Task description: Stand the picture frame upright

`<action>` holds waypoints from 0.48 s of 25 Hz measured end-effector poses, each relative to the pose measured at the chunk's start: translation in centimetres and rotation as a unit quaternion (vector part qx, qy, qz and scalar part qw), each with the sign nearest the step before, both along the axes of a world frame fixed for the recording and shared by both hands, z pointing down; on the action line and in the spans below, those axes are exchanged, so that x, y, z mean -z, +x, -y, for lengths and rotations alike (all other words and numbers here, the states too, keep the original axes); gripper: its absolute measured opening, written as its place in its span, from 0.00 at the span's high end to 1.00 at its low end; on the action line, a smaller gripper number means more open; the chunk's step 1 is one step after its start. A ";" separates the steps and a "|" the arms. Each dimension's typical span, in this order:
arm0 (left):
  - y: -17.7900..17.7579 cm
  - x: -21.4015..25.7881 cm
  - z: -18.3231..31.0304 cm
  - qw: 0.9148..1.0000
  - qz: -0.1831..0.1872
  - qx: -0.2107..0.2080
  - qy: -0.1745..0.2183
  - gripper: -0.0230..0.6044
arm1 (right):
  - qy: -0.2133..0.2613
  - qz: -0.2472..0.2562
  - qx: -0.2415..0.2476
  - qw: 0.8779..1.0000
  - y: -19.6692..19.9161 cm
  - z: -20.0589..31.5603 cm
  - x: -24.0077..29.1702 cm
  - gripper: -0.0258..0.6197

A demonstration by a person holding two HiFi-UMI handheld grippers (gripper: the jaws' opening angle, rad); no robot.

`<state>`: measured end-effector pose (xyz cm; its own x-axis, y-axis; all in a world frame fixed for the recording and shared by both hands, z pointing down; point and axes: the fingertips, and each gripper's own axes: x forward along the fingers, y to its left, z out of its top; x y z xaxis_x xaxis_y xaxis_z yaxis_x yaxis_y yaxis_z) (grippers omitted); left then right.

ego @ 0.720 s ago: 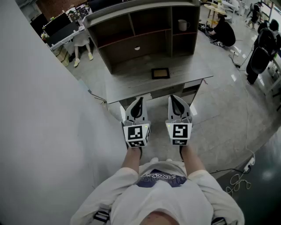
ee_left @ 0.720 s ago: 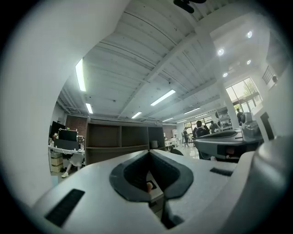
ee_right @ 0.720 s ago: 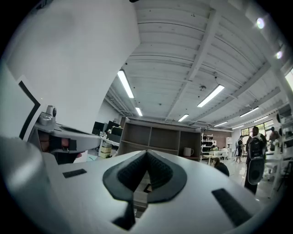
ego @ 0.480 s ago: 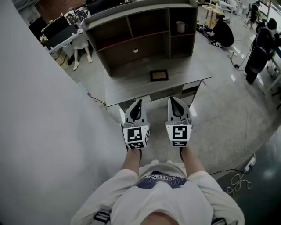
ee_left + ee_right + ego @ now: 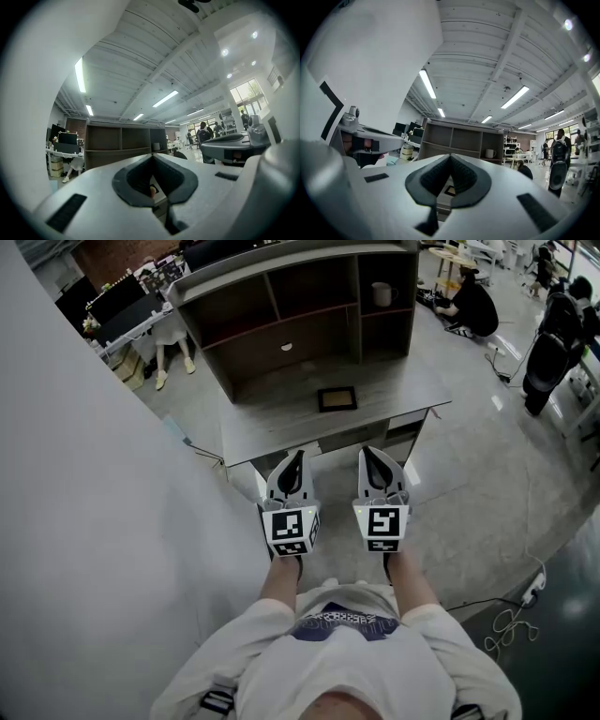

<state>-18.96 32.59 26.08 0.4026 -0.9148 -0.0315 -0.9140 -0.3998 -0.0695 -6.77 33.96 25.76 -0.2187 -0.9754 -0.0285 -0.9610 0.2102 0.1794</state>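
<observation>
In the head view the picture frame lies flat on the grey table in front of the shelf unit, while the left claw and right claw are held level side by side near the table's front edge, well apart from the frame. The left gripper view shows the left claw clenched tip to tip, with nothing between its jaws. The right gripper view shows the right claw likewise clenched and empty, the frame showing through the gap below its tips, and a mug in a right-hand shelf compartment
</observation>
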 end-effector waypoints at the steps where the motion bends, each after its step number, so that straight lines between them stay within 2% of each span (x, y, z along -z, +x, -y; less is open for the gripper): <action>1: 0.1 -0.1 0.0 1.000 0.000 0.000 -0.001 0.95 | 0.001 0.004 -0.001 1.000 0.2 0.0 0.0 0.96; 7: 0.8 0.2 0.8 1.000 -0.011 -0.001 -0.007 0.95 | 0.023 0.056 -0.024 0.998 3.1 0.7 0.9 0.96; 9: 1.0 0.4 1.3 1.000 -0.018 0.002 -0.009 0.92 | 0.025 0.071 -0.027 0.997 4.3 1.0 1.0 0.96; 10: 1.1 0.4 1.4 1.000 -0.021 0.004 -0.011 0.84 | 0.023 0.078 -0.027 0.996 4.9 1.1 1.0 0.93; 11: 1.2 0.3 1.6 1.000 -0.022 0.006 -0.014 0.76 | 0.019 0.083 -0.027 0.996 5.5 1.3 0.9 0.85; 12: 1.3 0.3 1.8 1.000 -0.023 0.008 -0.016 0.74 | 0.016 0.087 -0.028 0.996 6.0 1.5 0.7 0.78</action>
<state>-17.66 30.76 25.81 0.3868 -0.9220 -0.0192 -0.9222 -0.3865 -0.0149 -0.74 32.44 25.06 -0.1539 -0.9838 -0.0916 -0.9881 0.1531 0.0149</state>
